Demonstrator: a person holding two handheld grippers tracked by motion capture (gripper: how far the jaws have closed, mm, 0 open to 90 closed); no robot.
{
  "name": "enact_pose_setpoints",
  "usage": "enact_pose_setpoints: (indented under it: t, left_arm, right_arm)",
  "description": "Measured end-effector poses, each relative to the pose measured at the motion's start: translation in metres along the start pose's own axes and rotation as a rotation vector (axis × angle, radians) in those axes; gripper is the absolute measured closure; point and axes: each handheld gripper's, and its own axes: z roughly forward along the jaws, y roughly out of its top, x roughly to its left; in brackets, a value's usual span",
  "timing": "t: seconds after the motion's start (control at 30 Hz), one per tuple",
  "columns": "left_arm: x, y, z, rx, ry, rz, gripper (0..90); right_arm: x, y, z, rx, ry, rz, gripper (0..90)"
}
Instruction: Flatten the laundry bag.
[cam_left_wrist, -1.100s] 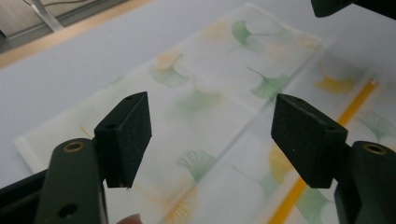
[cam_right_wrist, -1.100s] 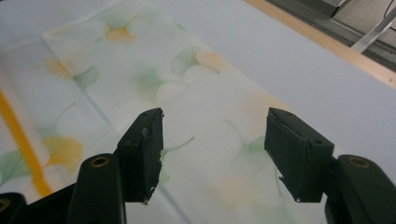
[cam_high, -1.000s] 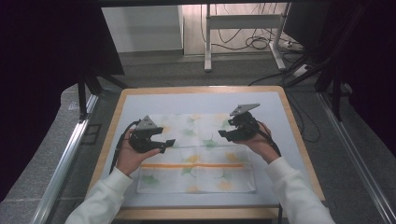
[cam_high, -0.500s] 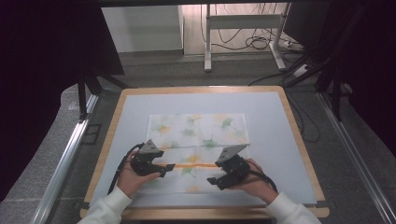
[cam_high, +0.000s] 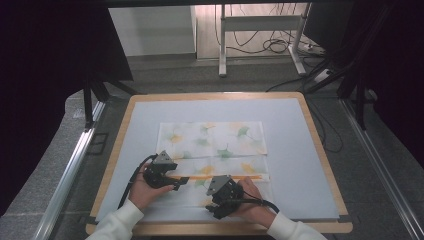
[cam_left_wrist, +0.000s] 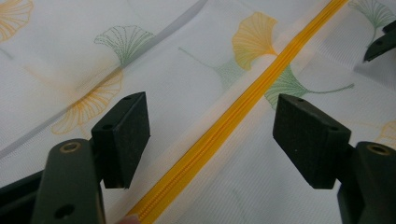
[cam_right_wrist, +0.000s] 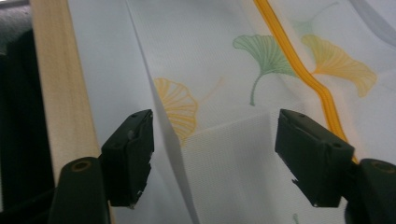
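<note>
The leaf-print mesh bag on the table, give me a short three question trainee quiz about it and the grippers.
1. True or false: the left gripper has its jaws open above the orange zipper.
2. What pattern is printed on the white mesh bag?
A) stripes B) ginkgo leaves C) dots
3. Which gripper is nearer the table's wooden front edge?

Key: 1 true. 2 B. 3 the right gripper.

Wood-rimmed table (cam_high: 320, 150), pale mat on top; cables (cam_high: 272, 46) on floor beyond; metal stand (cam_high: 222, 50).
</note>
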Motion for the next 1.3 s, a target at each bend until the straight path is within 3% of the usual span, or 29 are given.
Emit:
enact_pose_setpoints:
  t: [0.17, 0.37, 0.43, 0.67, 0.8, 0.87, 0.9, 0.93, 1.17, 1.3]
  left_arm:
    - [0.0, 0.0, -0.001, -0.002, -0.001, -0.001, 27.7]
    - [0.0, -0.001, -0.002, -0.005, 0.001, 0.0, 27.8]
    - [0.0, -0.001, -0.002, -0.006, 0.001, 0.0, 27.8]
    - [-0.001, 0.0, -0.004, -0.016, 0.003, -0.006, 27.8]
    - [-0.004, 0.0, -0.007, -0.025, 0.0, -0.003, 27.8]
    - [-0.008, 0.0, -0.01, -0.028, 0.0, 0.006, 27.8]
    - [-0.011, 0.0, -0.011, -0.029, -0.002, 0.014, 27.8]
    - [-0.014, 0.0, -0.013, -0.025, -0.006, 0.026, 27.8]
    - [-0.038, -0.009, -0.012, 0.002, -0.061, 0.048, 27.9]
    - [-0.048, -0.015, 0.001, 0.049, -0.063, 0.076, 27.8]
  right_arm:
    - [-0.003, -0.002, -0.001, 0.005, -0.033, -0.001, 42.7]
    - [-0.011, -0.003, -0.001, -0.001, -0.028, 0.018, 79.3]
    - [-0.014, -0.003, -0.002, -0.012, -0.02, 0.02, 86.8]
    - [-0.019, -0.005, -0.006, -0.037, -0.008, 0.032, 88.9]
    - [-0.014, -0.004, -0.013, -0.063, 0.038, 0.061, 89.0]
    - [-0.005, -0.003, -0.018, -0.08, 0.074, 0.066, 89.0]
    - [0.007, -0.003, -0.02, -0.087, 0.117, 0.07, 89.0]
    - [0.007, -0.003, -0.02, -0.087, 0.117, 0.07, 89.0]
    - [0.058, -0.006, -0.023, -0.068, 0.21, 0.037, 88.9]
    - [0.063, -0.012, -0.02, -0.062, 0.247, 0.041, 88.5]
